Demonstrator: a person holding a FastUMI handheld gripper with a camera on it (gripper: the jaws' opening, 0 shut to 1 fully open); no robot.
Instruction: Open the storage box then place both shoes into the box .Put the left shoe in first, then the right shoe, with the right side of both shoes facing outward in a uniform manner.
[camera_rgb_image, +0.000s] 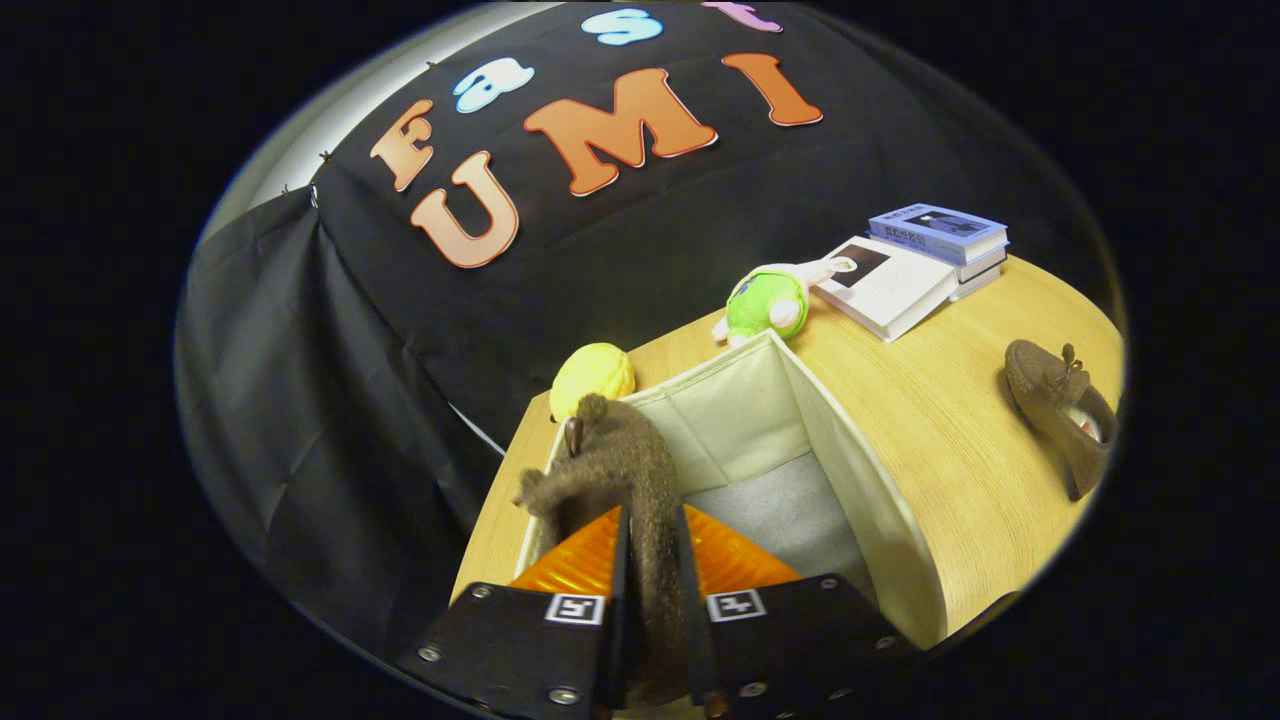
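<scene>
While clamped between both fingers of the claw (652, 560), brown shoe (610, 465) above open storage box (850, 470).

A wooden table (930, 420) with a light, yellowish top carries everything here. An open cloth box (850, 470) with pale walls stands on it. Just behind the box sit a yellow soft toy (592, 378) and a green and white soft toy (768, 302). Past the green toy, near the far edge, a white book (890, 288) lies flat, and a small stack of books (940, 243) sits beside it. A brown shoe (1060, 410) lies alone on the table, well apart from the box.
</scene>
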